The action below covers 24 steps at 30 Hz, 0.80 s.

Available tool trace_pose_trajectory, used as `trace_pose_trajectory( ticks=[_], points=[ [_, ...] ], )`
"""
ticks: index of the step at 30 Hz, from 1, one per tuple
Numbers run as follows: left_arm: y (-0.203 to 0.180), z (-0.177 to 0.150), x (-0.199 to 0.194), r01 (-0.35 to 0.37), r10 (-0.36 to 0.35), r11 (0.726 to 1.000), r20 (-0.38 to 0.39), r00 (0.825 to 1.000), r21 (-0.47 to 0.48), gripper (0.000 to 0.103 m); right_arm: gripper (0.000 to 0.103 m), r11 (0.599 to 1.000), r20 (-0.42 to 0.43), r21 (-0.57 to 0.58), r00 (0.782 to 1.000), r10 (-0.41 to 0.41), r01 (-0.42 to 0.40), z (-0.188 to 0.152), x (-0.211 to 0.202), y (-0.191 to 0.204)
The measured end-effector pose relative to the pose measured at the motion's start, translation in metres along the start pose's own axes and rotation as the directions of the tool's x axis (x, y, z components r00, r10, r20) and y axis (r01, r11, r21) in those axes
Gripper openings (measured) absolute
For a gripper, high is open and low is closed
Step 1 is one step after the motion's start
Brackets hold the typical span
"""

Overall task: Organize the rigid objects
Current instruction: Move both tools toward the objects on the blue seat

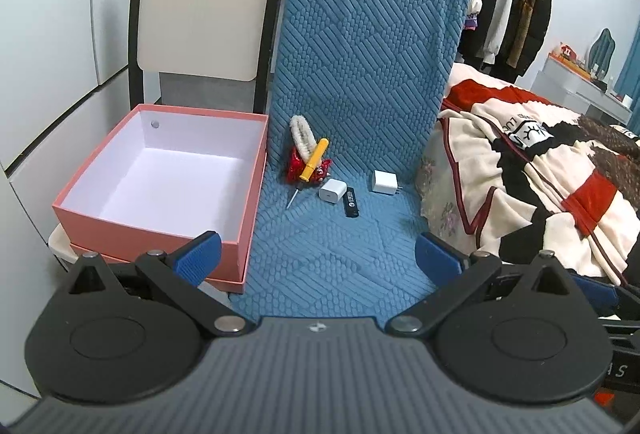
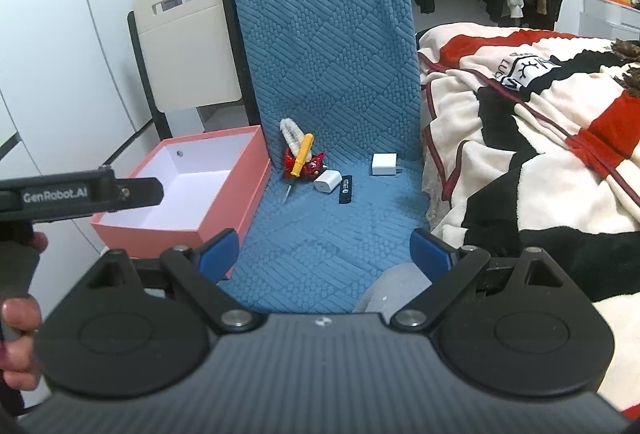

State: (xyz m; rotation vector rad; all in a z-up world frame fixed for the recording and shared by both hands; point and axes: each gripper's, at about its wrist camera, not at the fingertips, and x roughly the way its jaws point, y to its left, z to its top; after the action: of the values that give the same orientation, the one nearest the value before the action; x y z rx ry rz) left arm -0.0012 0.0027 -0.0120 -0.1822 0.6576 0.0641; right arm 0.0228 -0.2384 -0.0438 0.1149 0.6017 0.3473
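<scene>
Both the left gripper [image 1: 318, 254] and right gripper [image 2: 324, 250] gape wide, holding nothing. Ahead of them, the yellow-handled screwdriver [image 1: 310, 168], two white plastic charger cubes [image 1: 332, 189] and black lighter [image 1: 351, 202] lie unsorted; the pink cardboard box [image 1: 160, 230] to their left looks empty.

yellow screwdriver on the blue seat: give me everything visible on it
The yellow screwdriver has a plastic-looking yellow handle with a paler cap at its far end and a thin metal shaft pointing toward the camera. It lies flat, diagonally, handle resting across the red crinkly wrapper and against the white fuzzy brush, tip on the blue seat cover. It sits right of the pink box, apart from the nearer white charger. No gripper touches it.
</scene>
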Motion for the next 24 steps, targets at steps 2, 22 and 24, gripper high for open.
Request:
trace_pose_trajectory(
  ticks=[2, 22, 24],
  points=[
    [0.0, -0.001, 0.0, 0.0, 0.0, 1.0, -0.002, 1.0, 0.001, 0.103, 0.094, 1.0, 0.0, 0.001, 1.0, 0.003, -0.003, -0.001, 0.0, 0.0],
    [-0.003, -0.015, 0.011, 0.017, -0.017, 1.0, -0.047, 0.999, 0.018, 0.103, 0.094, 1.0, -0.031, 0.023, 0.999, 0.01, -0.01, -0.013, 0.005, 0.001],
    [-0.004, -0.016, 0.011, 0.015, -0.014, 1.0, -0.046, 0.999, 0.019, 0.103, 0.094, 1.0, -0.032, 0.028, 0.999, 0.012, -0.011, -0.014, 0.005, 0.001]
  ],
)
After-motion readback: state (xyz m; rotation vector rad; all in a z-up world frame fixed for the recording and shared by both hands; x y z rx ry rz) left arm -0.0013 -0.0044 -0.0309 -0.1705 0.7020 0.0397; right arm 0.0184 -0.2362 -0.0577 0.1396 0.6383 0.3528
